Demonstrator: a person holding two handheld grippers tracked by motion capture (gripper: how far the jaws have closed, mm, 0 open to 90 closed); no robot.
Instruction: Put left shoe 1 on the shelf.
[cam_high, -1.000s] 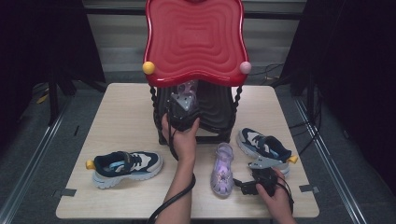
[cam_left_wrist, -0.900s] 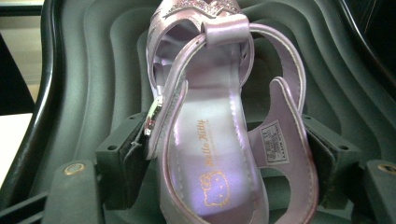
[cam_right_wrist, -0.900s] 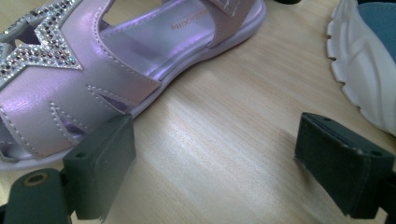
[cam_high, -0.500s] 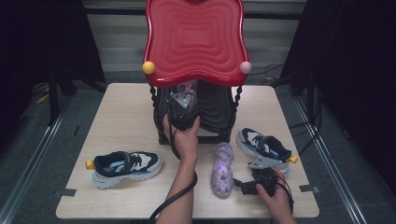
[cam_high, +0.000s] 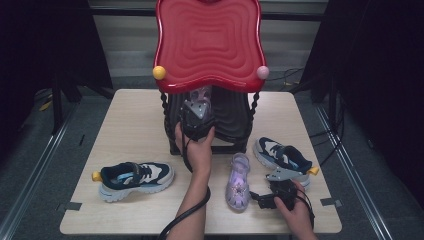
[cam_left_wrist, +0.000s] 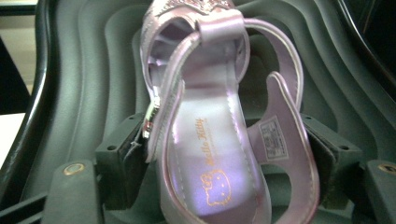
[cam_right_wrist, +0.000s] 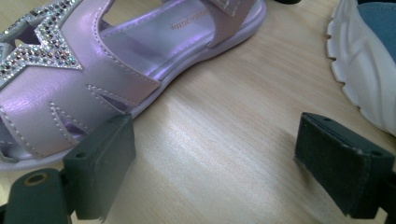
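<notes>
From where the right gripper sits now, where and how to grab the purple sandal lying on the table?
Take the purple sandal across its width at the star-cut front, coming from its right, where the right gripper already waits open. It lies flat on its sole; the low sides fit between the jaws, and the sneaker crowds the heel end.

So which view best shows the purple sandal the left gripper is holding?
The left gripper view: the held sandal shows its insole, logo and strap. The high view shows just its toe under the red rack top.

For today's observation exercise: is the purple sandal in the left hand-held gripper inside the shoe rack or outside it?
Inside: the purple sandal lies against the shoe rack's ribbed dark shelf, under its red top.
</notes>
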